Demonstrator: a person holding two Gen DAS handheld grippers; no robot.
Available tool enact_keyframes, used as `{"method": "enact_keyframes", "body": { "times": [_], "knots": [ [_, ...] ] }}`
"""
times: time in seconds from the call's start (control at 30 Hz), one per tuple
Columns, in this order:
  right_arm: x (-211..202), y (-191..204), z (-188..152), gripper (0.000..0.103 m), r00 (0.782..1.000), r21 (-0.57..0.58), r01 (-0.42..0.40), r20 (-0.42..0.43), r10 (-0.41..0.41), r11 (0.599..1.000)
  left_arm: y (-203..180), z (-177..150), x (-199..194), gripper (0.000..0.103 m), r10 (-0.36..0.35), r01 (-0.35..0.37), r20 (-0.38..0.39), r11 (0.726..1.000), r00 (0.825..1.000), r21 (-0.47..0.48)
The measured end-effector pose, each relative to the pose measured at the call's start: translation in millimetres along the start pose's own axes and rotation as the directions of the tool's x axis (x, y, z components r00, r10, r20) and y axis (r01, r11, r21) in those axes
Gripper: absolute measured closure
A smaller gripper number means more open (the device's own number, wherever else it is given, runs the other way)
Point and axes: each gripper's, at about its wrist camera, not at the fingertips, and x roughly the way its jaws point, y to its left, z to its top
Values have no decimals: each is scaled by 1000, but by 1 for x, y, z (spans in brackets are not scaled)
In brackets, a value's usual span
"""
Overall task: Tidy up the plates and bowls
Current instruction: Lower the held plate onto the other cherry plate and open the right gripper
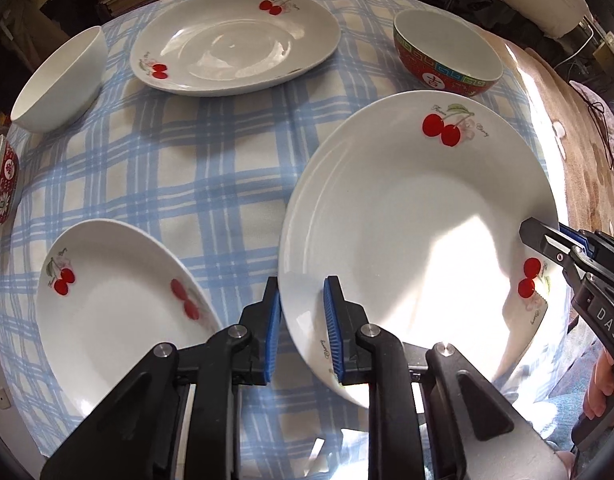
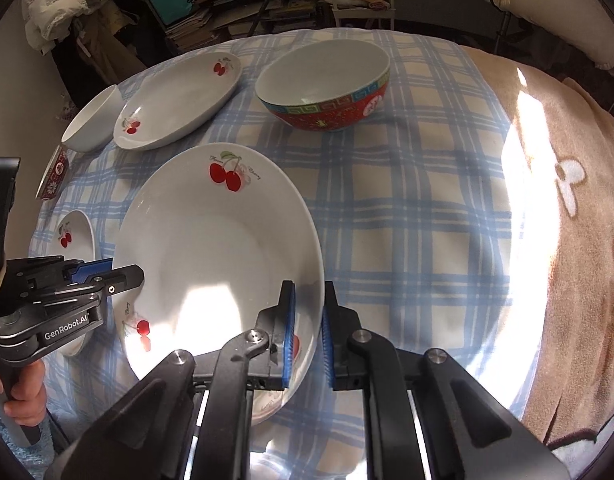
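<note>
A large white cherry plate [image 1: 407, 216] [image 2: 211, 248] is held tilted above the checked cloth. My left gripper [image 1: 303, 320] straddles its left rim with a blue pad on each side; it also shows in the right wrist view [image 2: 119, 276]. My right gripper [image 2: 307, 332] straddles its right rim likewise; it also shows in the left wrist view [image 1: 547, 236]. A smaller cherry plate [image 1: 111, 304] [image 2: 73, 236] lies at the near left. Another cherry plate [image 1: 235, 40] [image 2: 179, 100] lies at the far side. A red patterned bowl [image 1: 447, 56] [image 2: 327, 88] stands at the far right.
A plain white bowl [image 1: 59, 80] [image 2: 93, 122] stands at the far left. A second red patterned bowl [image 1: 1, 184] [image 2: 53, 176] sits at the left edge. A brown blanket [image 2: 567, 200] lies right of the checked cloth [image 1: 195, 168]. Cluttered shelves [image 2: 227, 0] stand behind.
</note>
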Motion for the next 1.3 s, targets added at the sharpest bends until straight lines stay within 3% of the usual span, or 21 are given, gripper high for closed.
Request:
{"method": "enact_keyframes", "body": {
  "times": [0.7, 1.03, 1.3],
  "knots": [
    [-53, 128, 13, 90, 988, -109, -111, 91, 122, 988, 116, -57, -113, 83, 54, -35, 104, 984, 993, -174],
    [-50, 179, 8, 90, 981, -166, -150, 96, 167, 975, 158, -82, -124, 83, 90, -58, 117, 966, 989, -251],
    [-33, 197, 7, 90, 981, -173, -164, 77, 180, 971, 178, -92, -116, 83, 93, -59, 113, 961, 989, -271]
  ]
}}
